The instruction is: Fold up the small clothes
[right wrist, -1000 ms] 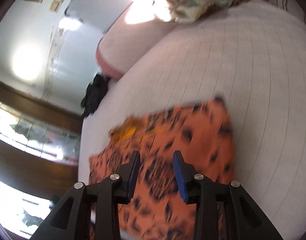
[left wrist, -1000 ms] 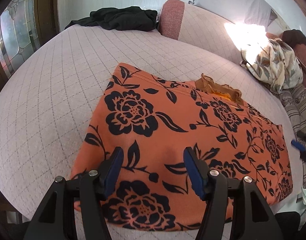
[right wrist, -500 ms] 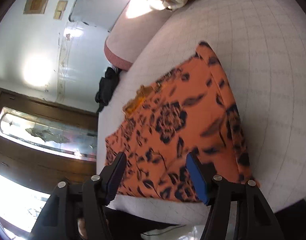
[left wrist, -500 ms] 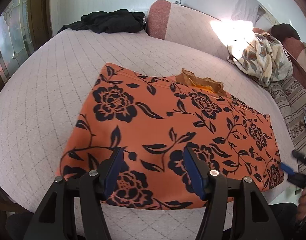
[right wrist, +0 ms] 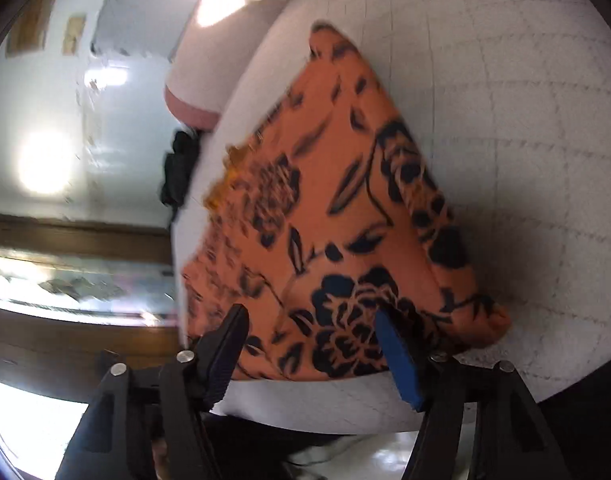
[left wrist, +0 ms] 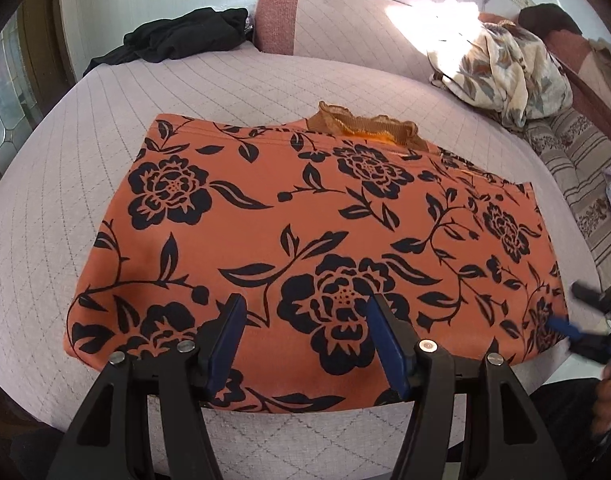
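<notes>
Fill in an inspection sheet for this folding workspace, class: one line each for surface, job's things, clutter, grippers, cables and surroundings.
Surface: quilted pale bed cover.
Job's things: orange floral garment lying flat, lace trim showing at its far edge.
Clutter: black clothing; floral cloth heap.
Grippers: left gripper open above the near hem; right gripper with jaws opening, gripping nothing.
Cables: nothing seen.
Surroundings: bolster, patterned glass.

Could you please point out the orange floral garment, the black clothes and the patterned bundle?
orange floral garment [left wrist: 305,216]: left wrist view, middle of its top layer.
black clothes [left wrist: 181,38]: left wrist view, centre of the heap.
patterned bundle [left wrist: 505,68]: left wrist view, its middle.
</notes>
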The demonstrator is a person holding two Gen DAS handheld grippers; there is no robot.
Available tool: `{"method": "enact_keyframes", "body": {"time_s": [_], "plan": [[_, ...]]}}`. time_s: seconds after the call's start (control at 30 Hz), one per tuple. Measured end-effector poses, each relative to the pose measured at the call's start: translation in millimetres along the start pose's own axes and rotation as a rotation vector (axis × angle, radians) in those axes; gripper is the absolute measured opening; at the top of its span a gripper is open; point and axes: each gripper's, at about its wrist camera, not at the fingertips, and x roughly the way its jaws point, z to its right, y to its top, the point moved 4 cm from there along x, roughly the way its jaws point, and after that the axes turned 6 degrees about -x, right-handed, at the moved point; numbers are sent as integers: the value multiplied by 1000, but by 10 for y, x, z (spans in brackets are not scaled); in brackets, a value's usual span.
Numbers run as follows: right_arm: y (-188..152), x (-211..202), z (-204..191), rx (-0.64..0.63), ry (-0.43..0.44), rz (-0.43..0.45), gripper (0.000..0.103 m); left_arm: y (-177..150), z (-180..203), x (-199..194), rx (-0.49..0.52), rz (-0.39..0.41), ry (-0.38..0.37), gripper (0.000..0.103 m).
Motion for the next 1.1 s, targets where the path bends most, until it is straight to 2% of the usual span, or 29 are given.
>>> {"method": "enact_keyframes", "body": {"time_s": [0.07,0.13,0.2,0.37,0.4,0.43,0.5,0.6,0.8,0.87,0.93,1.0,1.03,1.07,1.1], "plan": [[152,-182,-118,-89,-20,51,71,-2,19,45,-3,-7,-11,63],[415,-266,-121,-110,6,73,71,9,66,87,6,-7,-16,63],[673,-265,-50,-131,-42,95,71,43,132,119,23,2,-27,63],[1395,39,164,-164,-128,48,69,118,257,251,68,18,-19,63],[1503,131,184,-176,-177,39,65,121,255,286,67,14,-14,63],[1560,178,197,-188,-202,33,49,120,251,314,68,16,-13,63],[1616,282,147,-235,-268,13,28,117,257,328,83,31,-11,64],[1571,343,39,-345,-372,10,18,120,273,343,98,43,-11,66],[1486,246,-213,-536,-552,76,20,111,265,338,101,56,-21,67],[1491,345,-276,-572,-607,57,30,111,257,332,96,56,-24,67],[1493,495,-244,-583,-641,13,60,117,251,333,88,56,-28,68],[1500,557,-194,-579,-686,10,60,115,250,332,91,57,-30,68],[1488,552,-210,-568,-654,21,51,113,247,326,95,59,-32,68],[1481,539,-243,-568,-643,32,34,111,242,324,93,61,-36,68],[1481,526,-270,-583,-679,40,13,110,236,325,89,63,-39,68]]}}
